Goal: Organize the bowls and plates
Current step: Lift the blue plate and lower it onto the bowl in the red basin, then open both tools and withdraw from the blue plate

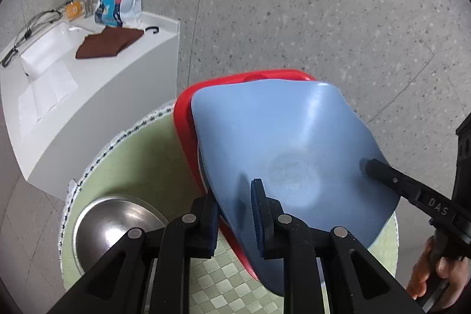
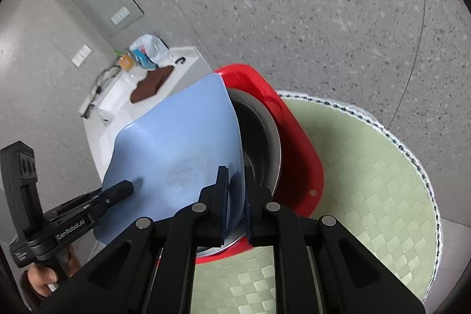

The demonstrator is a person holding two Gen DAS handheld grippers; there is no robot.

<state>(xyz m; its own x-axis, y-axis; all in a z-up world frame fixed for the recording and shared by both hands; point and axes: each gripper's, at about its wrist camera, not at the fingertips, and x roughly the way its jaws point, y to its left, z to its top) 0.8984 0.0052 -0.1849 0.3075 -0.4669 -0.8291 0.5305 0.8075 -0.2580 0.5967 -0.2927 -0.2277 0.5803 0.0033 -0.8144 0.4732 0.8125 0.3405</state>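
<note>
A blue plate (image 1: 294,143) is held tilted above a red plate (image 1: 185,108) on a round table. My left gripper (image 1: 235,211) is shut on the blue plate's near rim. My right gripper (image 2: 237,196) is shut on the plate's opposite rim (image 2: 176,143); one of its fingers (image 1: 382,169) shows in the left wrist view. In the right wrist view a steel bowl (image 2: 259,134) sits in the red plate (image 2: 294,143) behind the blue plate. Another steel bowl (image 1: 114,222) stands on the table at the lower left of the left wrist view.
The round table has a green checked cloth (image 2: 368,181) with a white patterned edge. A white counter (image 1: 97,84) stands to the left with a sink, a brown towel (image 1: 109,43), paper towels and a plastic bag (image 1: 117,5). Grey speckled floor lies around.
</note>
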